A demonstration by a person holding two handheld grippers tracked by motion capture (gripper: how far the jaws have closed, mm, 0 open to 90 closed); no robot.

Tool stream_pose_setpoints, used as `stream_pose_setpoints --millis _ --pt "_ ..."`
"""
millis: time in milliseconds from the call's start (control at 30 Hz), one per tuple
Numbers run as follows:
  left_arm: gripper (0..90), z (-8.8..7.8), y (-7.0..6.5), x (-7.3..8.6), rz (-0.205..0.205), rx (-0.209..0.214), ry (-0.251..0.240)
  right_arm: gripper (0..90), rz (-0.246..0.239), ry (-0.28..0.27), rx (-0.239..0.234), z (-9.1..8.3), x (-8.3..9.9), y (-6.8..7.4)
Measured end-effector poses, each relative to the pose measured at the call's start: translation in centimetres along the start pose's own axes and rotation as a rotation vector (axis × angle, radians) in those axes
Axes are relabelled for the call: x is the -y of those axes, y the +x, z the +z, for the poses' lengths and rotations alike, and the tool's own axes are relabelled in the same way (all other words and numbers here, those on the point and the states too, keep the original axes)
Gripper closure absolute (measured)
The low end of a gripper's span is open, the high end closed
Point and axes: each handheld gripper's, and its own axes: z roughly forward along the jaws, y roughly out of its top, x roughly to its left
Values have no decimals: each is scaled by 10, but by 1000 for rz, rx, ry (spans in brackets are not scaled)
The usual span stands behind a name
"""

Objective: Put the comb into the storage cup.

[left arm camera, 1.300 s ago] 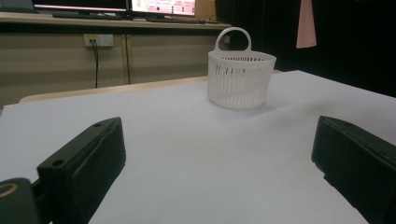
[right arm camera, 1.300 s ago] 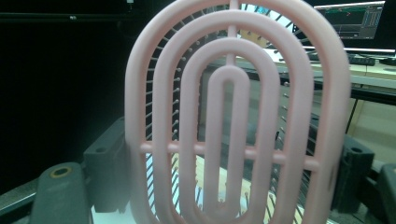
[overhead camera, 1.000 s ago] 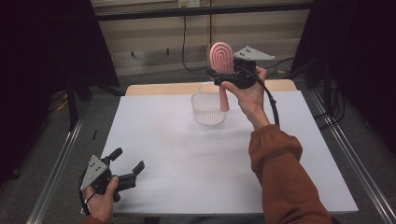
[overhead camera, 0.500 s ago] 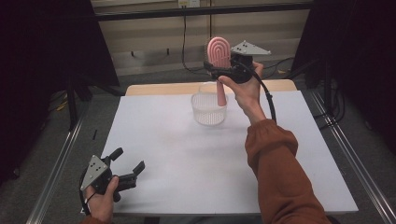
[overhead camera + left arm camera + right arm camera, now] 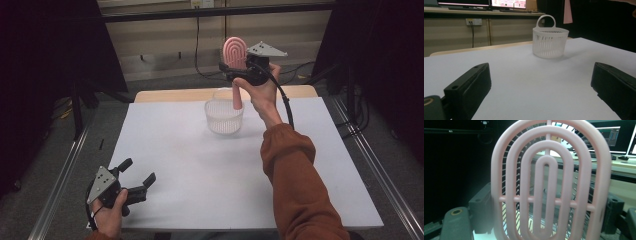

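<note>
Your right gripper (image 5: 239,70) is clamped on the pink brush (image 5: 235,55), held upright, handle pointing straight down just behind the white basket (image 5: 223,117) on the surface (image 5: 200,170). Your left gripper (image 5: 137,175), jaws apart, rests well away at the near corner.

No readable text, label, brand, number or sign anywhere. Monitors (image 5: 481,3) along the far wall lit, content too small and blurred to make out. Same for the screens (image 5: 616,138) seen in the right gripper view. Wall socket plate (image 5: 474,21) unmarked as far as can be told.
</note>
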Motion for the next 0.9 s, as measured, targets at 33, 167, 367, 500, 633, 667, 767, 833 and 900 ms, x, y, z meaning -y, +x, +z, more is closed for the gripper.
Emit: stream_pose_setpoints --millis 33,167,367,500,633,667,767,833,900 --pt "29 0 0 0 0 0 0 196 2 -1 4 1 1 -1" --pt "29 -1 -1 0 -1 1 -6 197 11 4 8 9 6 -3" --pt "30 -1 0 0 -4 -1 -6 197 11 17 0 16 14 -4" --pt "29 -1 0 0 -2 0 -5 197 8 29 -11 20 20 -4" --pt "29 -1 0 0 -2 -1 -4 197 8 37 -24 21 27 -4" --pt "30 -1 0 0 2 -1 -2 196 12 40 -22 20 28 -4" --pt "29 0 0 1 -1 -5 3 196 13 49 -21 21 32 -5" --pt "29 0 0 0 2 -3 3 196 11 50 -26 22 36 -5" --pt "30 -1 0 0 2 -1 -2 196 13 57 -24 22 39 -5"
